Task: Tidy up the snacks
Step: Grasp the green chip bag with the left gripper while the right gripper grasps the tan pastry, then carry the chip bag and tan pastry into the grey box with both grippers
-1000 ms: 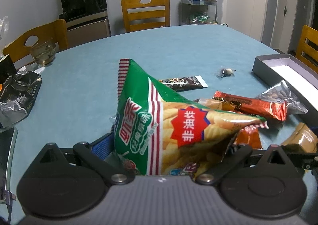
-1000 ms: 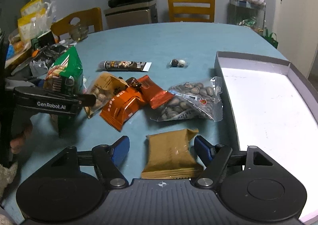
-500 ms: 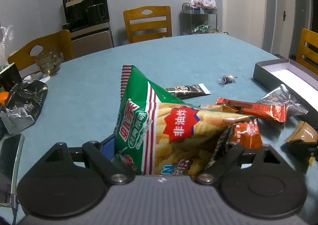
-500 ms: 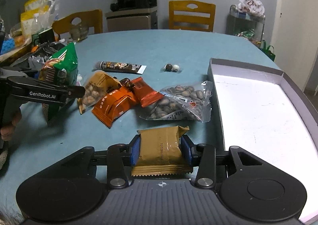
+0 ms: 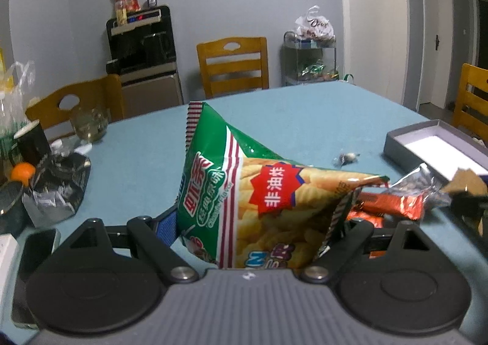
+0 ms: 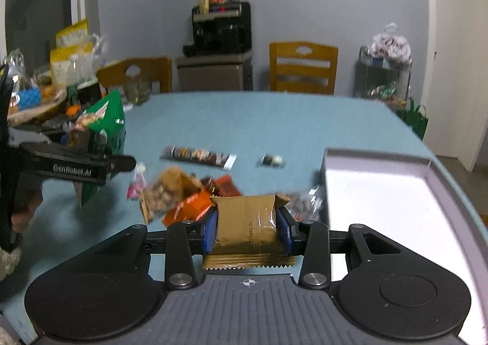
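Beside the box rim — brown packet in right tongs

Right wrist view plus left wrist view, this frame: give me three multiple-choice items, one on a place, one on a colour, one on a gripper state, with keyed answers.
1. Where is the grey box relative to the pile of snacks?
A. to its right
B. to its left
C. beneath it

2. What colour is the packet in the right gripper?
A. green
B. golden brown
C. silver

3. What is the left gripper doing?
A. open over bare table
B. shut on nothing
C. shut on the green chip bag

Answers:
1 A, the box sits at the table's right side in the right wrist view.
2 B, the wrapper between the blue pads is golden brown.
3 C, the bag stands pinched between its fingers.
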### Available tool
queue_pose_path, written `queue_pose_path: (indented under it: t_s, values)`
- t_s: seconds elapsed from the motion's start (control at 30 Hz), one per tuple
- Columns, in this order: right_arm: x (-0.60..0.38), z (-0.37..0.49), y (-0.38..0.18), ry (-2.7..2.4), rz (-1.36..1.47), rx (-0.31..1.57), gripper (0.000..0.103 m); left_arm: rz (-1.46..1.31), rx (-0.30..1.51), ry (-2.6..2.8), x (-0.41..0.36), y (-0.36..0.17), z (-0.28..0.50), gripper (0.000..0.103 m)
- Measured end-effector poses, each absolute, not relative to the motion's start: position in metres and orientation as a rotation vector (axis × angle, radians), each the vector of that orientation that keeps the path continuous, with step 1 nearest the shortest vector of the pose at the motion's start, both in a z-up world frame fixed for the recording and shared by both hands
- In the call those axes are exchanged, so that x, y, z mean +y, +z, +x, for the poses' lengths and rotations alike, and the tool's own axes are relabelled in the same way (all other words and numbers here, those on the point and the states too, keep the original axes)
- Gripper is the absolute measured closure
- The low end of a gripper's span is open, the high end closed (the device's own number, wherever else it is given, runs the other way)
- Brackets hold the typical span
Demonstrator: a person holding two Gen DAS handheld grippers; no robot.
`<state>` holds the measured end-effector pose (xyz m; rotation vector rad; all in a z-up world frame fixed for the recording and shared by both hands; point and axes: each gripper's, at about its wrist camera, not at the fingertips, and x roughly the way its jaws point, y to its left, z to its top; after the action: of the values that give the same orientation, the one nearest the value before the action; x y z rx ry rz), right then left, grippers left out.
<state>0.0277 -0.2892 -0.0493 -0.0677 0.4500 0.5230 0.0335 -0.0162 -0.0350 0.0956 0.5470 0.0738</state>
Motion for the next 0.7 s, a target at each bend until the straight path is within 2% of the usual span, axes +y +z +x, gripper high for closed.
queue_pose_path:
  t_s: [0.3,0.7]
  values:
    - [-0.332,0.036,-0.034,0.465,-0.023,0.39,0.062,0.132,0.503,0.007,-0.061,0.0,0.04,0.013]
    - [-0.415,0.058,-0.023,0.29,-0.055,0.335,0.062,0.166,0.467,-0.131,-0.157,0.05,0.073,0.013]
